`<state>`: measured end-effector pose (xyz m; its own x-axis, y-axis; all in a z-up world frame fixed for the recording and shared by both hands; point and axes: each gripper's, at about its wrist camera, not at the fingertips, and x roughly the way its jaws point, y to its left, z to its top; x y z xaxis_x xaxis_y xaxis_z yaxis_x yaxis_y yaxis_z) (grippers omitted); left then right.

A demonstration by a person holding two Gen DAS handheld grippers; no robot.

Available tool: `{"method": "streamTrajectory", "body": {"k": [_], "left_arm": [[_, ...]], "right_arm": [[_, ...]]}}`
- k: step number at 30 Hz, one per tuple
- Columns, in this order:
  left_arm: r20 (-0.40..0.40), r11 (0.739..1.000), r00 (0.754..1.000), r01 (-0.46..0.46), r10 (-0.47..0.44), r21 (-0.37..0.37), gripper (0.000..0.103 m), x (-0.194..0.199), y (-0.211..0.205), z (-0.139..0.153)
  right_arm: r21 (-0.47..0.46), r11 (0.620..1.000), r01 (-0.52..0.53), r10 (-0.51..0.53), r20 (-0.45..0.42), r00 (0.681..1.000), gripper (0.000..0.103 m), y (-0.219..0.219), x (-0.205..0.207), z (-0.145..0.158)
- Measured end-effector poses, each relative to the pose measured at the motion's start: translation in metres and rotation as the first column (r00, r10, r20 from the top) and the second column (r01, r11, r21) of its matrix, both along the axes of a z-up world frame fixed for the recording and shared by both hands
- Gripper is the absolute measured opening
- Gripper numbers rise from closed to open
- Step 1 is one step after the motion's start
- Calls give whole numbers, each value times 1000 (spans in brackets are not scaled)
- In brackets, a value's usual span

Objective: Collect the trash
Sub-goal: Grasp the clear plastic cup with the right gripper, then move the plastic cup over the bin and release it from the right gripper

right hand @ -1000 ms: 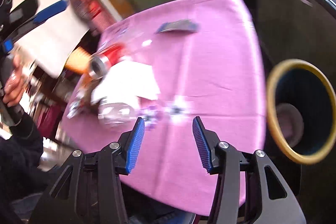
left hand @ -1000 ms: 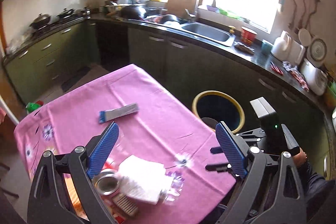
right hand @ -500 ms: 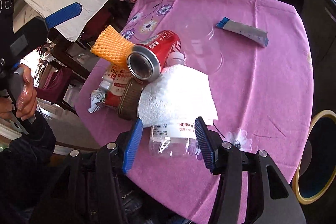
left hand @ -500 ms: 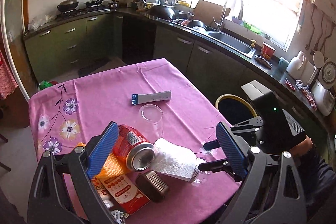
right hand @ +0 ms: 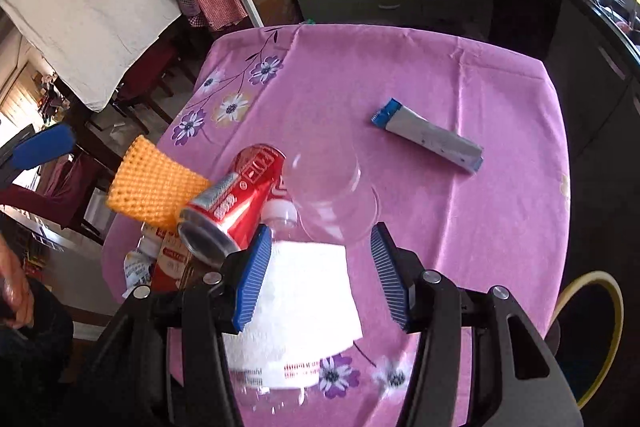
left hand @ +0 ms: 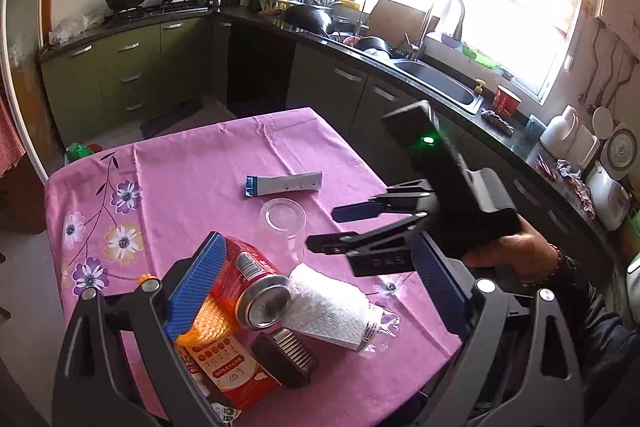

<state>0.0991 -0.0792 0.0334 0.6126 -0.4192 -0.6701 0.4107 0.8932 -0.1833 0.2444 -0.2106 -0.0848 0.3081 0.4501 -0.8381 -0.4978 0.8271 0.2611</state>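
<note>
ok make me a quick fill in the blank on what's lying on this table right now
1. The red soda can lies on its ____ on the pink tablecloth.
2. The foam net sleeve beside the can is ____ in colour.
3. The clear plastic cup stands ____ down.
4. Between the fingers of the right hand-held gripper, right under it, lies a white ____.

Missing words: side; orange; upside; paper towel

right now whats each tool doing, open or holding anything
left tool: open, holding nothing, over the red can.
right tool: open, holding nothing, above the white napkin.
</note>
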Motion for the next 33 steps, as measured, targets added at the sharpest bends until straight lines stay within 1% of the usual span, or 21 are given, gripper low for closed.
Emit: {"method": "streamTrajectory", "body": {"k": [2, 5, 13, 15, 17, 19, 21, 22, 23, 28, 33], "left_arm": [[2, 1000, 1000, 0, 0, 13, 89, -2, 0, 1], [-2, 1000, 1000, 3, -3, 19, 89, -3, 1, 0], [-14, 1000, 1000, -9, 9, 2, 89, 1, 11, -5], [-14, 1000, 1000, -12, 12, 2, 89, 1, 13, -6], [-15, 1000, 1000, -15, 15, 0, 89, 1, 14, -6], [-16, 1000, 1000, -18, 18, -2, 89, 0, 15, -6], [-17, 1000, 1000, -19, 19, -1, 89, 0, 15, -6], [-16, 1000, 1000, -19, 19, 0, 89, -1, 15, -6], [-17, 1000, 1000, -18, 18, 2, 89, 0, 16, -5], [-18, 1000, 1000, -16, 16, 6, 89, -1, 15, -6], [-21, 1000, 1000, -2, 2, 11, 89, -2, 11, -7]], "right_arm": [[-44, 999, 0, 0, 10, 1000, 52, 16, 15, -4], [-89, 996, 7, -8, -6, 1000, 52, 31, 28, -15], [-147, 989, 13, -19, -40, 999, 57, 47, 48, -34], [-156, 988, 12, -19, -42, 999, 58, 50, 52, -38], [-159, 987, 10, -17, -40, 999, 64, 54, 56, -42], [-166, 986, 6, -13, -42, 999, 68, 58, 60, -46], [-170, 985, 7, -15, -46, 999, 68, 60, 63, -51], [-174, 985, 11, -20, -47, 999, 62, 60, 64, -54], [-172, 985, 18, -26, -46, 999, 62, 59, 64, -56], [-157, 986, 48, -53, -25, 998, 59, 50, 65, -51], [-89, 992, 88, -88, 8, 996, 59, 20, 58, -25]]}}
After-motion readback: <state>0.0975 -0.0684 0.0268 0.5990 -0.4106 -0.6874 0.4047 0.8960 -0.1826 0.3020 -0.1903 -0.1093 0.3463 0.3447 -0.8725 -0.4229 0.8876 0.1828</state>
